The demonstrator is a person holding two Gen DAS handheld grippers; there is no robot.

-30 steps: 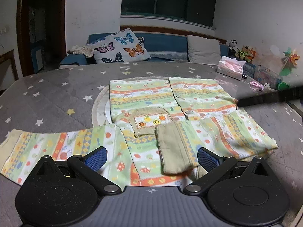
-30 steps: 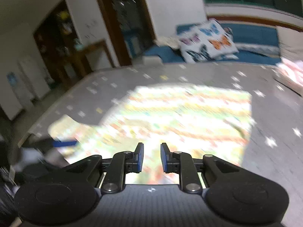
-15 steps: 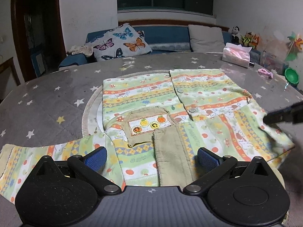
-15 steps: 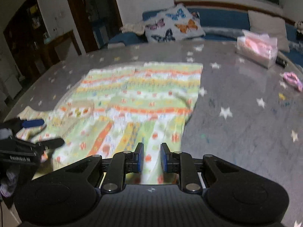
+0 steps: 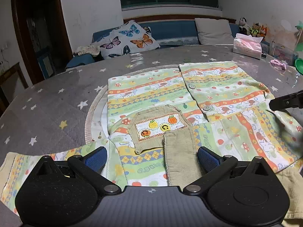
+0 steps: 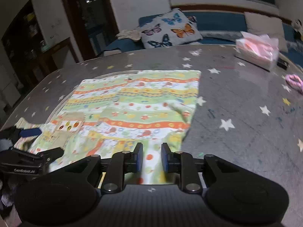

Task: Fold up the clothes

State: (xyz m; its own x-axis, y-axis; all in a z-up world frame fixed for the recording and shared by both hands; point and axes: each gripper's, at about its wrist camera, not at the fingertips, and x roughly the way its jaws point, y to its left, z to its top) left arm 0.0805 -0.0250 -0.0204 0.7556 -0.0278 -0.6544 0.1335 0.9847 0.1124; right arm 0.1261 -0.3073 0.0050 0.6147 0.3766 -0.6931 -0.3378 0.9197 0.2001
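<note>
- Since a second ago, our right hand-held gripper (image 6: 151, 158) has swung back from over the middle of the cloth to its near right edge, and its blue pads, nearly together before, now stand a little apart with cloth showing between them.
- We cannot tell for sure if those pads pinch the cloth or just float over it, as that part is blurry.
- Our left hand-held gripper (image 5: 151, 158) has moved in a bit closer. Its pads are spread wide and hold nothing.
- Our thing to fold is the small knit cardigan with green, orange and yellow stripes, mushrooms and buttons (image 5: 170, 98). It lies flat on the grey tabletop with white and yellow stars (image 5: 47, 102), front up, with its tan collar (image 5: 180, 157) near us.
- One sleeve (image 5: 22, 166) sticks out to the left. The right sleeve looks folded in over the body.
- We think the cardigan is light, soft and floppy. It will bend and sag where we lift it, and it may slide a bit on the shiny top.
- Good spots to hold seem to be the tan cuff of the left sleeve, or the shoulder edge.
- A pinch on only one layer is best, so the rest stays flat.
- A pink tissue pack (image 6: 259, 50) sits far off and is not in our way.
</note>
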